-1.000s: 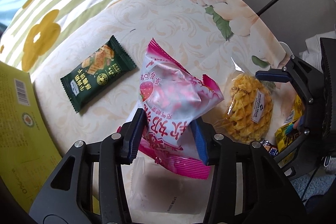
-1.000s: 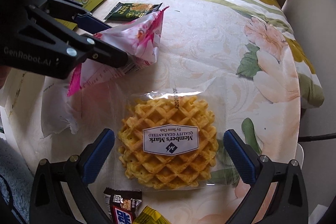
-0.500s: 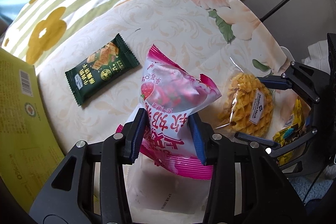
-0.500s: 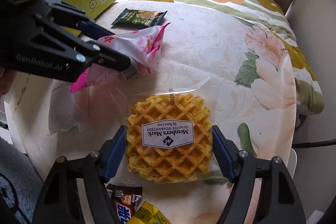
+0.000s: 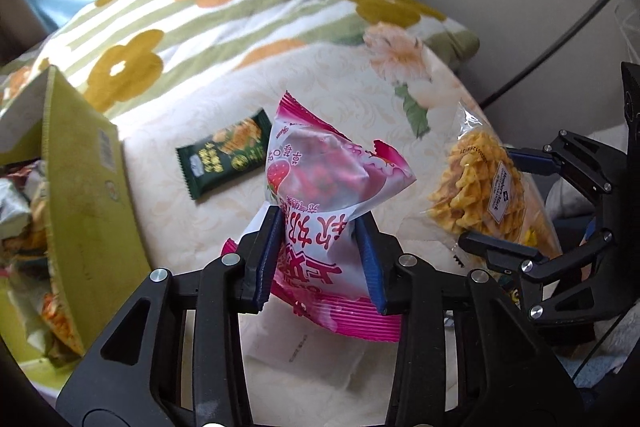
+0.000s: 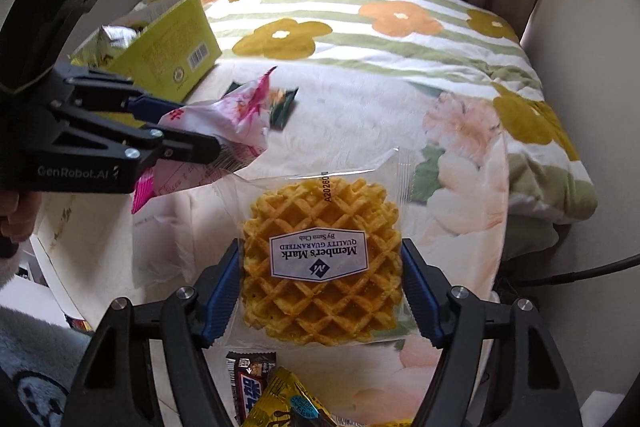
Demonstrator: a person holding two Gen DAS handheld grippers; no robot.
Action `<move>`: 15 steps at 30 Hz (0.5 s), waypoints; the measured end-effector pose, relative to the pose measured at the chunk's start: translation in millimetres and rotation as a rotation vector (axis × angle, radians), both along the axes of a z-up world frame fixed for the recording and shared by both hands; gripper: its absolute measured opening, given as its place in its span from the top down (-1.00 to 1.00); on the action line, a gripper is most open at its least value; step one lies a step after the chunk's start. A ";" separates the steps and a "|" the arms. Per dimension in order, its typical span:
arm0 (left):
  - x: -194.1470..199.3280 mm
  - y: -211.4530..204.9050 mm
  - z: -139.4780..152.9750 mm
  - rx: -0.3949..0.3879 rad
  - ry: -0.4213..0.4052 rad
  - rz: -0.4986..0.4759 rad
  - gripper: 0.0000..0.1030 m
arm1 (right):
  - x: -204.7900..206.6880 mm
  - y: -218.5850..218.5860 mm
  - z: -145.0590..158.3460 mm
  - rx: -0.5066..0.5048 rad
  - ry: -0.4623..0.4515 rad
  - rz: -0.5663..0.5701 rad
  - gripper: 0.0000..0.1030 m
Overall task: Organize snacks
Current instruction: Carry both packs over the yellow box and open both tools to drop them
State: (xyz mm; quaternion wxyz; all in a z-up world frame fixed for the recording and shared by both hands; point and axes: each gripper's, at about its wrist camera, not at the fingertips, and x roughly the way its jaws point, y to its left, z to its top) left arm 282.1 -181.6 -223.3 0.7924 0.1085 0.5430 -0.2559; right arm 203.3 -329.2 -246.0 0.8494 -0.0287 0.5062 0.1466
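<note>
My left gripper (image 5: 320,223) pinches a pink strawberry snack bag (image 5: 328,167) at its waist. Its jaws are closing, and the bag hangs lifted above the table. In the right wrist view the left gripper (image 6: 192,127) holds the pink bag (image 6: 236,115) at the left. My right gripper (image 6: 320,255) is shut on a clear-wrapped waffle pack (image 6: 320,219), pads against both sides, and the pack is raised off the cloth. The left wrist view shows the right gripper (image 5: 490,197) gripping the waffle pack (image 5: 476,187) at the right.
A green cracker packet (image 5: 224,151) lies on the cream tablecloth (image 5: 180,227). An open yellow-green box (image 5: 88,195) holding several snacks stands at the left. A white flat packet (image 5: 304,347) lies under the pink bag. A chocolate bar (image 6: 250,375) and a yellow packet (image 6: 288,403) sit near the front edge.
My right gripper closed from wide open onto the waffle pack and lifted it. The left gripper rose with the pink bag, and the box's open inside came into view.
</note>
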 end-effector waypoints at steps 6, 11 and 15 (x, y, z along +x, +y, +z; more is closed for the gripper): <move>-5.1 35.7 56.1 -0.056 -0.115 0.124 0.35 | 8.9 6.1 47.1 0.018 -0.081 0.022 -0.35; -9.1 80.2 96.5 -0.080 -0.201 0.223 0.35 | 22.4 27.3 83.2 0.046 -0.143 0.056 -0.35; -13.4 122.1 117.0 -0.086 -0.243 0.281 0.35 | 31.6 59.7 107.7 0.069 -0.186 0.091 -0.35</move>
